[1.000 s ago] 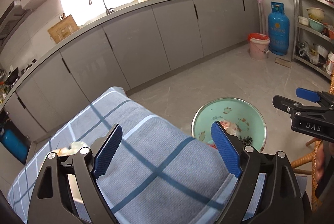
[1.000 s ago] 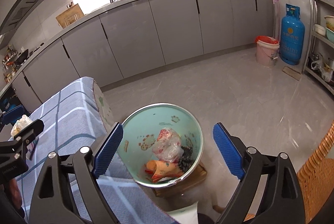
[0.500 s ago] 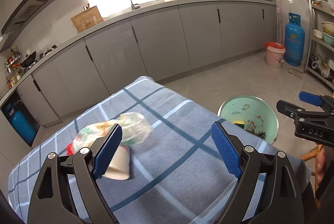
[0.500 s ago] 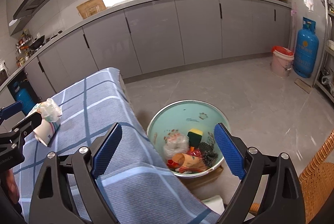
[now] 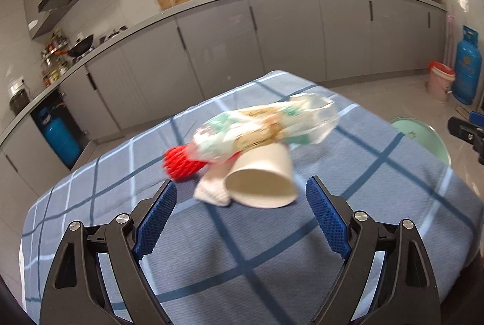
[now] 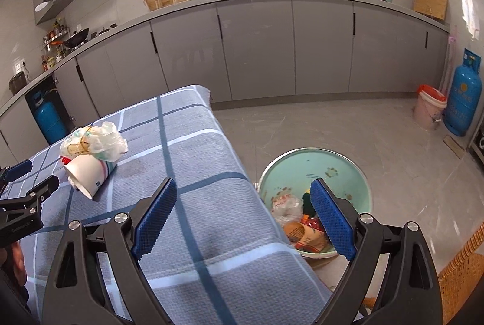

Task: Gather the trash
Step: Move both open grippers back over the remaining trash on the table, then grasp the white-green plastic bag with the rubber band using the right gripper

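A pile of trash lies on the blue checked tablecloth (image 5: 272, 252): a white paper cup (image 5: 263, 178) on its side, a crumpled plastic wrapper (image 5: 266, 128) over it, a red mesh piece (image 5: 180, 164) and a white wad (image 5: 211, 192). My left gripper (image 5: 241, 219) is open, just short of the cup. My right gripper (image 6: 242, 217) is open and empty over the table's right edge. The pale green trash bin (image 6: 332, 170) stands on the floor right of the table, with wrappers inside. The cup (image 6: 87, 172) and wrapper (image 6: 93, 140) also show in the right wrist view.
Grey kitchen cabinets (image 6: 257, 46) with a sink run along the back. A blue gas cylinder (image 6: 464, 101) and a pink bucket (image 6: 429, 105) stand at the far right. A wicker chair (image 6: 459, 276) is at the lower right. Another gas cylinder (image 5: 59, 134) stands left.
My left gripper has swung left from the bin toward the trash pile, which is now close and centred. My right gripper has drawn back and left, still open.
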Available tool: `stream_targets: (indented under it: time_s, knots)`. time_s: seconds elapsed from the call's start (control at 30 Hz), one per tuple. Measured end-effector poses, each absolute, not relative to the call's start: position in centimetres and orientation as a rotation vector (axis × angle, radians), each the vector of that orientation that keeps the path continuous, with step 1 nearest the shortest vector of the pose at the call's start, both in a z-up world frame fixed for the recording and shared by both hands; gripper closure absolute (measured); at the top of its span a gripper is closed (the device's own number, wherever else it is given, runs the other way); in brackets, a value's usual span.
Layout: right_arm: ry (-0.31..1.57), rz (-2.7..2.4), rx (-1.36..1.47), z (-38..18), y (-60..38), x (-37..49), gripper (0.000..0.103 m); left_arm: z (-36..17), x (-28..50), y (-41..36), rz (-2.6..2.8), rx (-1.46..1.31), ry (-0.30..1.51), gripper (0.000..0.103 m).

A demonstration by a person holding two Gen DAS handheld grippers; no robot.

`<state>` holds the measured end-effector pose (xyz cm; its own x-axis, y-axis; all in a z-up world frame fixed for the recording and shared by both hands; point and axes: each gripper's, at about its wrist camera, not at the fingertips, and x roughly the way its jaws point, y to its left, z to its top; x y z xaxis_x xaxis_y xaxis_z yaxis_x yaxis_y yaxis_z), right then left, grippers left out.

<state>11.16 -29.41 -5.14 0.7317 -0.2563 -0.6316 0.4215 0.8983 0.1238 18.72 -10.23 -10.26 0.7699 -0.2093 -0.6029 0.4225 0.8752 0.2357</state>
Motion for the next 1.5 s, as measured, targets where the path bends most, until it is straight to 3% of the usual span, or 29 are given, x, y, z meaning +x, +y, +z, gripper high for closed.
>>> stream_targets:
  time_s: [0.77,1.13,1.23,1.3,1.37,1.5]
  knots:
    - [0.622,-0.075,-0.032,-2.3,-17.1,23.7,0.014,-13.3,24.6,-1.0,-0.090,0.285,0.656,0.009]
    - [0.687,-0.004,-0.093,-4.5,-15.6,27.6,0.016,-14.5,25.8,1.1,-0.057,0.249,0.686,0.009]
    - [0.723,0.019,-0.113,-5.2,-15.3,27.5,0.032,-14.8,25.8,1.2,-0.058,0.244,0.693,0.009]
    - [0.750,0.038,-0.115,-5.6,-15.1,27.5,0.050,-14.9,25.8,1.2,-0.059,0.242,0.696,0.009]
    - [0.761,0.041,-0.122,-5.8,-15.1,27.3,0.062,-14.9,25.7,0.9,-0.059,0.246,0.696,0.009]
    - [0.765,0.057,-0.119,-5.7,-15.1,27.0,0.073,-14.7,25.4,0.5,-0.061,0.252,0.691,0.009]
